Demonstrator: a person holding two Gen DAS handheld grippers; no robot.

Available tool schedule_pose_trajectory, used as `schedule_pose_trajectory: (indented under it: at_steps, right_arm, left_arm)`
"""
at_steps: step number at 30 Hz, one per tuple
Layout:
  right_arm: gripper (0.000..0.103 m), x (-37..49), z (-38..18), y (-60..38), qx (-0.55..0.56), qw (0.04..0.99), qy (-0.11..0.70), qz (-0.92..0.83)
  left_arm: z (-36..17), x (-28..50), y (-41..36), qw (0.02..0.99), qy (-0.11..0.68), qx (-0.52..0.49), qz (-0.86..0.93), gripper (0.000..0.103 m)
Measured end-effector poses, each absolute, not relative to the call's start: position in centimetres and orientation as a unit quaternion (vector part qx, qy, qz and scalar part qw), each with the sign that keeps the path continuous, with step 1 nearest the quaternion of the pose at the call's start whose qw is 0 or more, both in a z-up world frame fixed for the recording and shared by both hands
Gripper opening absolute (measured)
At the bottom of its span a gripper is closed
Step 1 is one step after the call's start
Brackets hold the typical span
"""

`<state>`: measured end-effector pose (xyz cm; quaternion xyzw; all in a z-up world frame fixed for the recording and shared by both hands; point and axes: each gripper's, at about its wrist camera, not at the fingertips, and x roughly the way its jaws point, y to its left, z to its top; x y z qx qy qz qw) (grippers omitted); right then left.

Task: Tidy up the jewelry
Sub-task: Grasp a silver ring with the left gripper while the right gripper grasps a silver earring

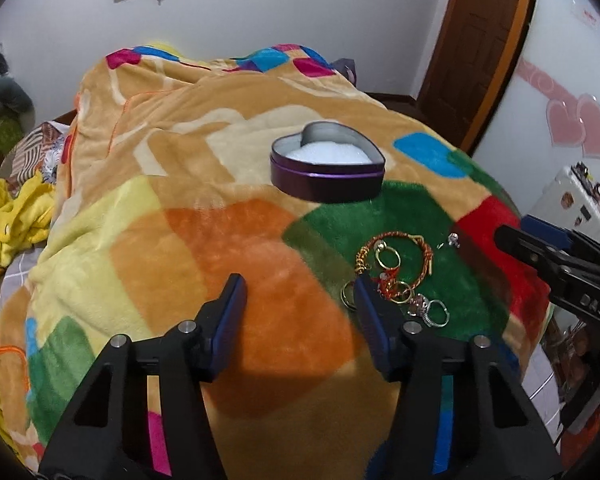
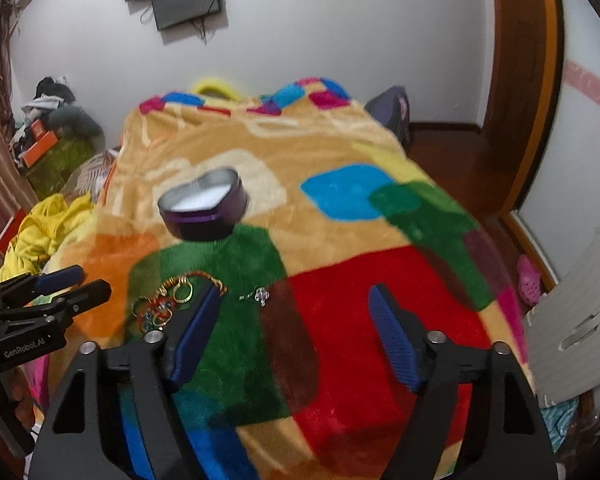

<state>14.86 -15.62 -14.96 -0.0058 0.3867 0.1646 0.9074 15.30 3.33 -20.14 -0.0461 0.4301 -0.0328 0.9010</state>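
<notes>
Our left gripper (image 1: pixel 298 288) and right gripper (image 2: pixel 292 300) both hang spread over the bed's blanket (image 1: pixel 228 240), pinching nothing. The jewelry pile (image 1: pixel 396 276) lies at the left gripper's two o'clock, the open heart-shaped tin (image 1: pixel 327 168) at twelve.

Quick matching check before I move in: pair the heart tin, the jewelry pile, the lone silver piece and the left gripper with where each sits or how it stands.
Things:
1. heart-shaped tin
2. pile of bangles and rings
3. lone silver piece
4. left gripper

Places or states:
A. over the orange patch, nothing between its fingers
B. on the green patch, tangled together
C. farther up the blanket, lid off, white lining showing
D. apart from the pile, near the red patch

Pairs: 1-C, 2-B, 3-D, 4-A
</notes>
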Motion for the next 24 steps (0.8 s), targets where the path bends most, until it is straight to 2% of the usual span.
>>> schedule_pose_trajectory:
  at_steps: [3,5,8,19,21,24]
  right_arm:
    - [0.058,15.6,-16.1,-15.1,-0.008,0.901,0.398,0.174]
    - [0.051,15.8,-16.6,-14.8,-0.01,0.895,0.406,0.184]
    - [0.042,16.2,-17.1,-14.3,-0.012,0.887,0.415,0.202]
    - [0.023,17.4,-18.5,-13.1,-0.014,0.875,0.428,0.226]
    - [0.017,17.5,-18.6,-13.0,-0.011,0.873,0.43,0.229]
    - [0.011,17.6,-18.8,-12.8,-0.013,0.872,0.43,0.231]
  left_arm:
    - [-20.1,15.5,2.8,0.902,0.427,-0.038,-0.051,0.049]
    - [-20.0,15.7,2.5,0.899,0.431,-0.037,-0.068,0.04]
    - [-20.4,15.9,2.1,0.894,0.439,-0.026,-0.082,0.034]
    - [-21.9,16.3,1.3,0.885,0.455,-0.025,-0.098,0.032]
    - [-22.0,16.4,1.2,0.886,0.452,-0.027,-0.1,0.032]
    - [-22.2,16.6,1.0,0.886,0.451,-0.029,-0.102,0.02]
